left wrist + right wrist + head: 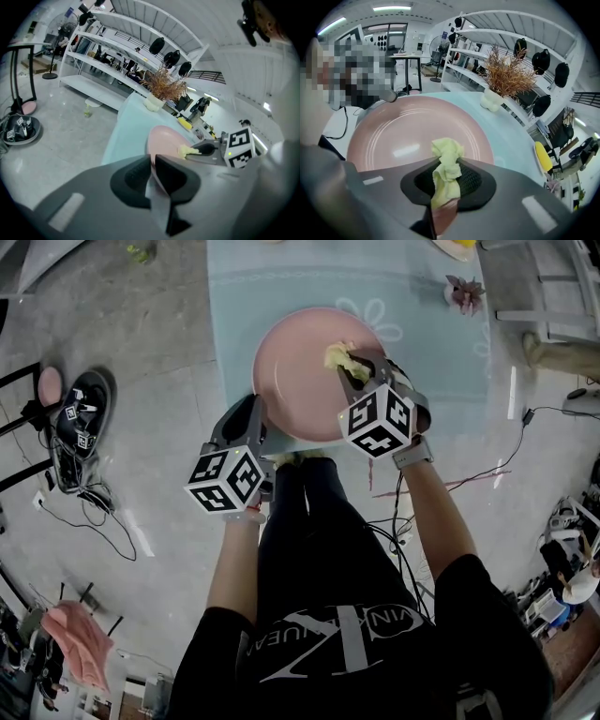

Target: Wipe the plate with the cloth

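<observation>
Over plate (292, 371), cloth (446, 165) pinched between right fingers (472, 181)

Bright, even indoor light from ceiling strips, strong fisheye bending with dark corners, near foreground blurred

Dried plant (506, 72), white pot (491, 101), blue tablecloth (281, 287); white shelving (93, 89)
</observation>
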Action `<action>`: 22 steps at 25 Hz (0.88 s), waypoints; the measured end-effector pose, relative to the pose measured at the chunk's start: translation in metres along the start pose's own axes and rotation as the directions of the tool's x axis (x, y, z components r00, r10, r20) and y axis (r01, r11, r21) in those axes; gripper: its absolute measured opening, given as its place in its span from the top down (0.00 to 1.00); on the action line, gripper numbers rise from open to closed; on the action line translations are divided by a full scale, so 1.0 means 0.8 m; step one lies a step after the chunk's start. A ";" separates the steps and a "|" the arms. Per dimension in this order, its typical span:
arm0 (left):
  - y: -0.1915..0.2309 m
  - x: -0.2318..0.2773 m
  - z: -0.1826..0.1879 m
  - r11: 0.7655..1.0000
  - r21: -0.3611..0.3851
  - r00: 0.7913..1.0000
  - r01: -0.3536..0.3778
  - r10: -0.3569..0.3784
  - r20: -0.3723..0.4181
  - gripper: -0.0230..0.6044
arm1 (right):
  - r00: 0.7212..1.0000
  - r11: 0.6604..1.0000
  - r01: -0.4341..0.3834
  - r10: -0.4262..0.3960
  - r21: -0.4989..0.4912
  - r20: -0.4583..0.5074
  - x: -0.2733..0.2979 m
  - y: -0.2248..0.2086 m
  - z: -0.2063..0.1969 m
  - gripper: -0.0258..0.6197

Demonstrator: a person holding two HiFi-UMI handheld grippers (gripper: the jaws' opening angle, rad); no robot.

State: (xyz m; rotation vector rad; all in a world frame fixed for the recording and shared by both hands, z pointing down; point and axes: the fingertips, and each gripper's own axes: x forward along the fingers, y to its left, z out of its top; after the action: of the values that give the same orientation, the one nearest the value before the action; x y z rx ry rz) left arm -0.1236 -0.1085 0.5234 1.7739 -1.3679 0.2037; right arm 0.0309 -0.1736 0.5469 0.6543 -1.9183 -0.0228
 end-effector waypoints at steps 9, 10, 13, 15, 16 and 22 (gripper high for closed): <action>-0.001 0.001 0.000 1.000 -0.002 1.000 0.005 -0.005 0.001 0.96 | 0.999 0.998 -0.048 0.048 -0.038 -0.020 -0.021 0.039 -0.016 0.84; -0.001 0.001 0.000 1.000 -0.003 1.000 0.006 -0.006 0.000 0.96 | 0.998 0.997 -0.062 0.061 -0.044 -0.017 -0.023 0.047 -0.014 0.84; -0.002 0.002 0.000 1.000 -0.004 1.000 0.006 -0.006 0.000 0.96 | 0.994 0.991 -0.105 0.105 -0.077 -0.001 -0.025 0.073 -0.001 0.84; -0.001 0.003 -0.001 1.000 -0.006 1.000 0.006 -0.006 0.000 0.96 | 0.991 0.986 -0.132 0.135 -0.098 0.018 -0.021 0.090 0.012 0.84; -0.001 0.003 -0.001 1.000 -0.006 1.000 0.006 -0.006 0.000 0.96 | 0.989 0.984 -0.143 0.146 -0.105 0.027 -0.019 0.096 0.020 0.84; -0.001 0.002 0.000 1.000 -0.003 1.000 0.009 -0.009 0.000 0.96 | 0.986 0.985 -0.142 0.150 -0.096 0.077 -0.002 0.089 0.051 0.84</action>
State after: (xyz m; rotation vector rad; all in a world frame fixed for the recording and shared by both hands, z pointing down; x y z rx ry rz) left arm -0.1223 -0.1097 0.5241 1.7768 -1.3596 0.1965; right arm -0.0340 -0.1238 0.5493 0.4574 -2.0294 -0.0442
